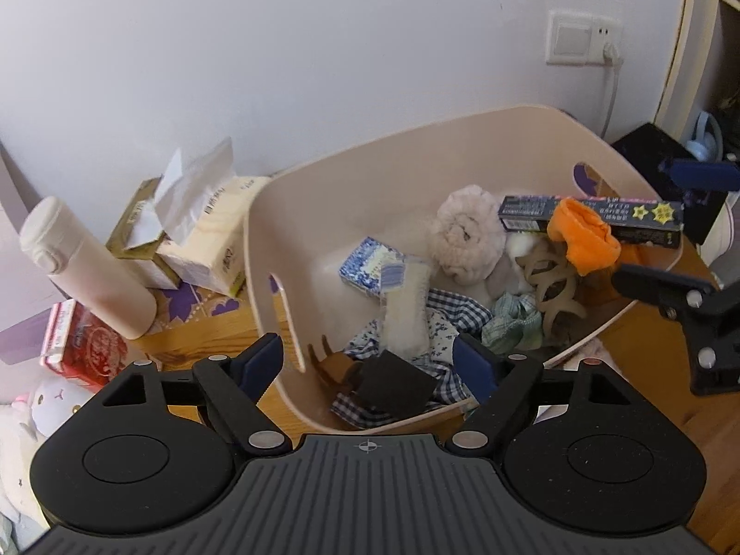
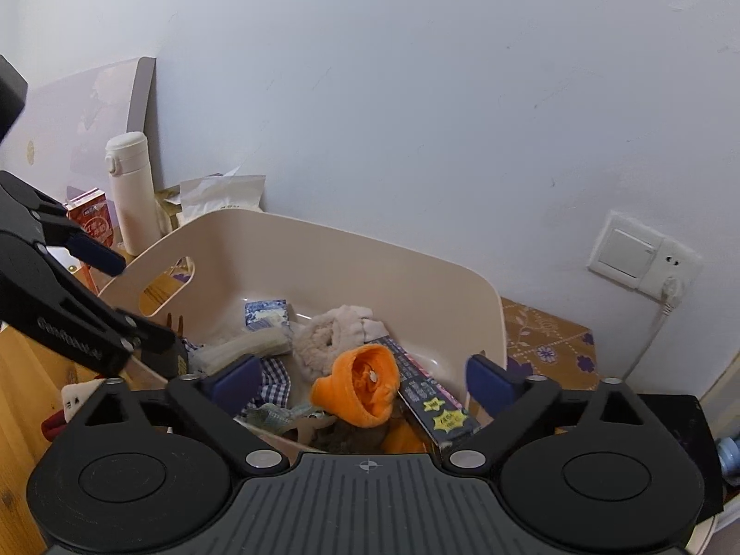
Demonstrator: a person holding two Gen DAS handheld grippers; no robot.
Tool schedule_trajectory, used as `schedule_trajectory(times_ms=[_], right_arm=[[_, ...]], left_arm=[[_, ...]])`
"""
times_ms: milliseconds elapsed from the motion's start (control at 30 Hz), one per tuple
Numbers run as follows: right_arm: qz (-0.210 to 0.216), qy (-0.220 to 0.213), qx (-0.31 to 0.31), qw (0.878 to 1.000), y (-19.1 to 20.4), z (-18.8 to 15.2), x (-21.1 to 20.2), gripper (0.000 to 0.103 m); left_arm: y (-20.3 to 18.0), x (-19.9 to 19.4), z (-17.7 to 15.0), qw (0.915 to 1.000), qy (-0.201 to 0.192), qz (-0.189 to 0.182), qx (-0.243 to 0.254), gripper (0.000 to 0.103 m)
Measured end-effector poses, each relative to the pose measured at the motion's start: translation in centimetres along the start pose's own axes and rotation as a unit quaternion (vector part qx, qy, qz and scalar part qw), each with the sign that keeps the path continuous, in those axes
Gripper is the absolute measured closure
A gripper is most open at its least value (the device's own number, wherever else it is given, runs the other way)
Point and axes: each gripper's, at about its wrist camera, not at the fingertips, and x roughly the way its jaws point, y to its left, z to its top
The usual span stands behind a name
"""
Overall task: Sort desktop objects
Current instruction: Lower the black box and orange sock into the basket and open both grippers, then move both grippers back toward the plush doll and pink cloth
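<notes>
With both pairs of tongs spread wide and holding nothing over the beige bin (image 1: 259, 249), the step in hand looks like letting go and drawing clear. The left tongs (image 1: 372, 360) hang above the bin's near rim, a small black square thing (image 1: 395, 388) and a brown claw clip (image 1: 335, 365) lying loose between their pads, touched by neither. The right tongs (image 2: 363, 377) stand over the orange knit piece (image 2: 358, 388), which rests on the pile beside the long dark box (image 2: 434, 402); that box leans on the bin's rim.

To do this well, lift each pair straight up before swinging away, so no pad snags the checked cloth (image 1: 444, 310) or tips the leaning box out. The bin sits toward the table's back edge, by the wall. What I judge is left to sort stands at the table's back left: the white flask (image 1: 88, 268), the tissue pack (image 1: 208, 231) and the red carton (image 1: 83, 347).
</notes>
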Motion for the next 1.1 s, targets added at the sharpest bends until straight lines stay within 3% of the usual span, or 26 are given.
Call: schedule_trajectory(times_ms=[200, 467, 767, 1100], right_arm=[[-0.019, -0.003, 0.008, 1.000, 1.0, -0.8, -2.0, 0.000], [-0.032, 0.004, 0.014, 0.999, 2.4, -2.3, -4.2, 0.000], [-0.023, 0.032, 0.031, 0.999, 3.5, -4.5, -4.9, 0.000], [0.005, 0.081, 0.036, 0.996, 5.0, -6.5, -2.9, 0.000]], left_arm=[[1.3, -2.6, -1.0, 0.9995, -0.030, 0.004, -0.013, 0.020], [3.1, -3.9, -3.6, 0.9996, -0.023, 0.008, -0.014, 0.020], [4.3, -3.1, -7.2, 0.9998, 0.014, 0.011, -0.007, 0.019], [4.3, -0.6, -10.3, 0.9977, 0.065, 0.012, -0.015, 0.019]])
